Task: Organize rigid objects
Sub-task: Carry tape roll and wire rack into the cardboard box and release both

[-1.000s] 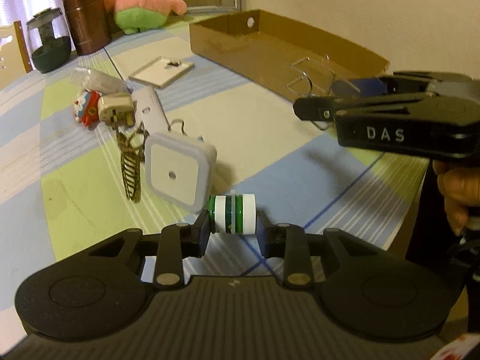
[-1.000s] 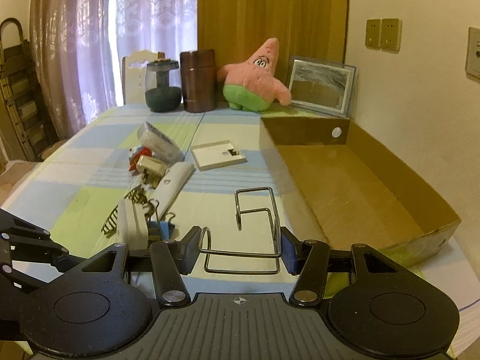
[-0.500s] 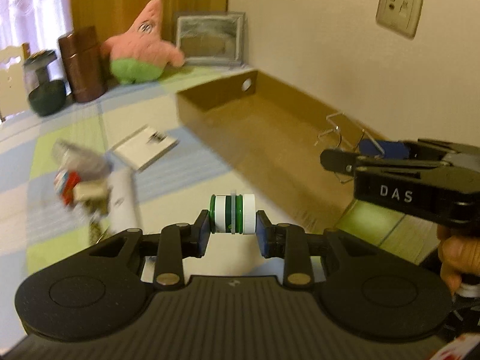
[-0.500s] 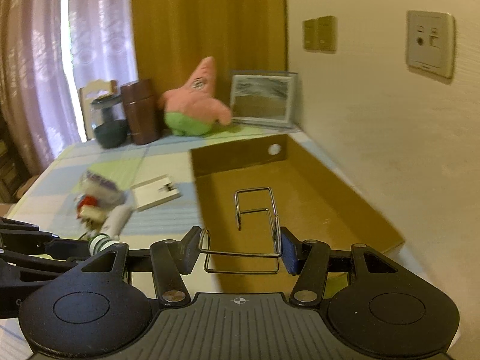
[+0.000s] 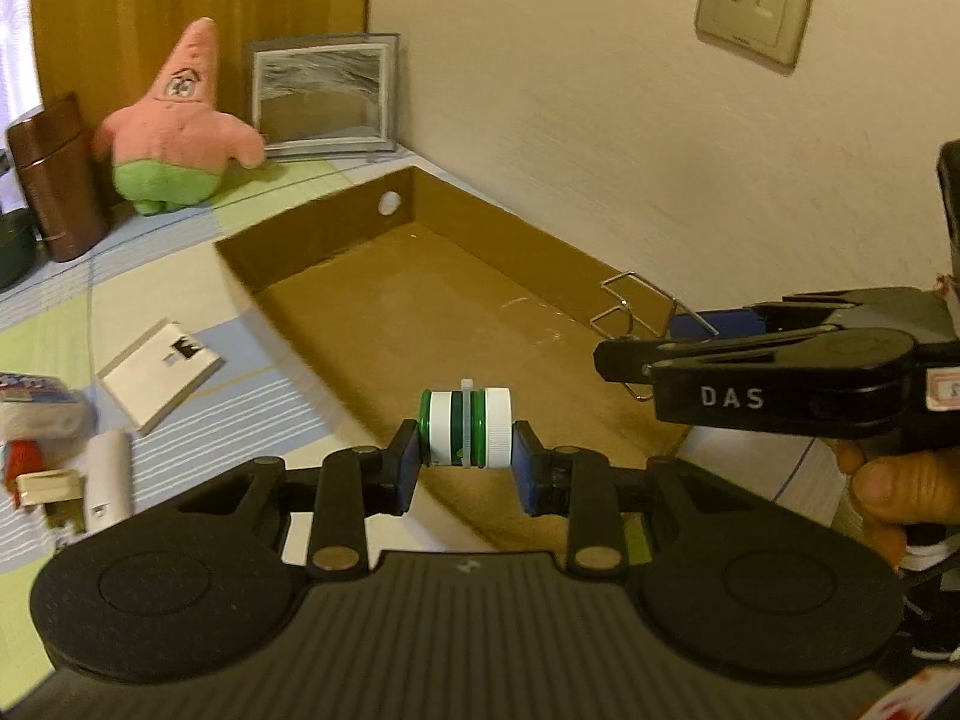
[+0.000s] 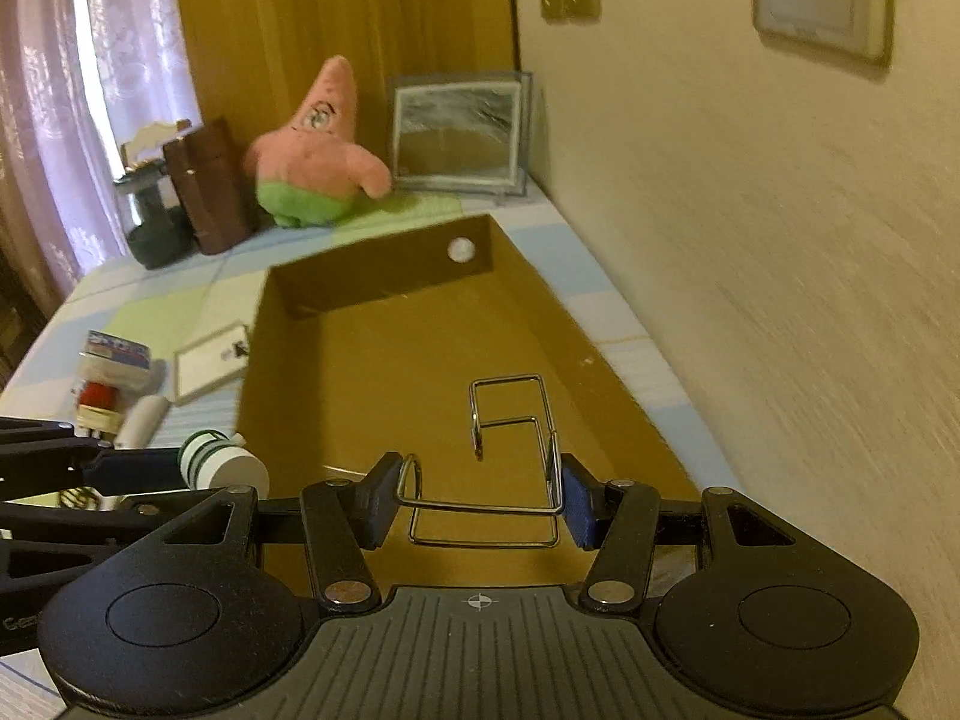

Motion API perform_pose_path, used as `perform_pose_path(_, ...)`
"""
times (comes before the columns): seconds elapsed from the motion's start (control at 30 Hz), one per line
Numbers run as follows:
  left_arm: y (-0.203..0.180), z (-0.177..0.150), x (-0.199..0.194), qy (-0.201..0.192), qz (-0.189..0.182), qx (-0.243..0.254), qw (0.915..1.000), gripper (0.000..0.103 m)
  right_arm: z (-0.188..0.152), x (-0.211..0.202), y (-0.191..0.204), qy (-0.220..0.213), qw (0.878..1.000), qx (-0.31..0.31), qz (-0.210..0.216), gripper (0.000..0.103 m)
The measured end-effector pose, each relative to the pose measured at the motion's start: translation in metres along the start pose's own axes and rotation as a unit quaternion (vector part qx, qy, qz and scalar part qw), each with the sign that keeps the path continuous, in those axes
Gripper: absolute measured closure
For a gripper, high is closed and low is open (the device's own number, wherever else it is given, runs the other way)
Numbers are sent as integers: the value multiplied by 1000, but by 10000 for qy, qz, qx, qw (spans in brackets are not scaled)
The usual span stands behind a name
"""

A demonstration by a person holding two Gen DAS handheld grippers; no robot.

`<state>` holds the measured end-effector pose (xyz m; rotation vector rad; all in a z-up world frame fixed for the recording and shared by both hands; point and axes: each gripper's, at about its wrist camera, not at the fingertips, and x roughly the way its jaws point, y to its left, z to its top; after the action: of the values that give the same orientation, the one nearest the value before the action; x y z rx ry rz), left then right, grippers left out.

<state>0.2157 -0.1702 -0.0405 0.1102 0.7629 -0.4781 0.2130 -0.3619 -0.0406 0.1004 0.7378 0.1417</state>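
Left wrist view: left hand-held gripper (image 5: 462,459) clenches bottle-cap stack (image 5: 466,429); right (image 6: 480,498) grasps wire rack (image 6: 510,462).

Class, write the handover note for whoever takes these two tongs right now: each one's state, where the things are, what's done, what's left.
Left tongs: shut on the green-and-white spool, held over the cardboard box.
Right tongs: shut on the wire rack, also above the box.
Done: both items lifted and brought to the box; nothing lies in it yet.
Left: release both inside, then fetch the white card and the clutter on the tablecloth.
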Motion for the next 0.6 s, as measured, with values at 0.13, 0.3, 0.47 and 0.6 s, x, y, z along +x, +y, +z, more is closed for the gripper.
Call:
perform_pose_path(0.13, -6, 1, 11, 62, -13, 75, 10000, 76, -1, 8, -12, 78, 9998, 151, 63, 52)
perform_pose_path(0.3, -8, 1, 18, 89, -18, 134, 9999, 77, 0, 15, -16, 75, 9997, 212, 88, 52)
perform_pose_path(0.47, -9, 1, 18, 73, 5, 162, 9998, 64, 3, 19, -26, 16, 9979, 591, 262, 47)
perform_pose_path(0.6, -5, -1, 3, -119, 177, 118, 9997, 44, 5, 11, -33, -144, 9968, 751, 227, 36)
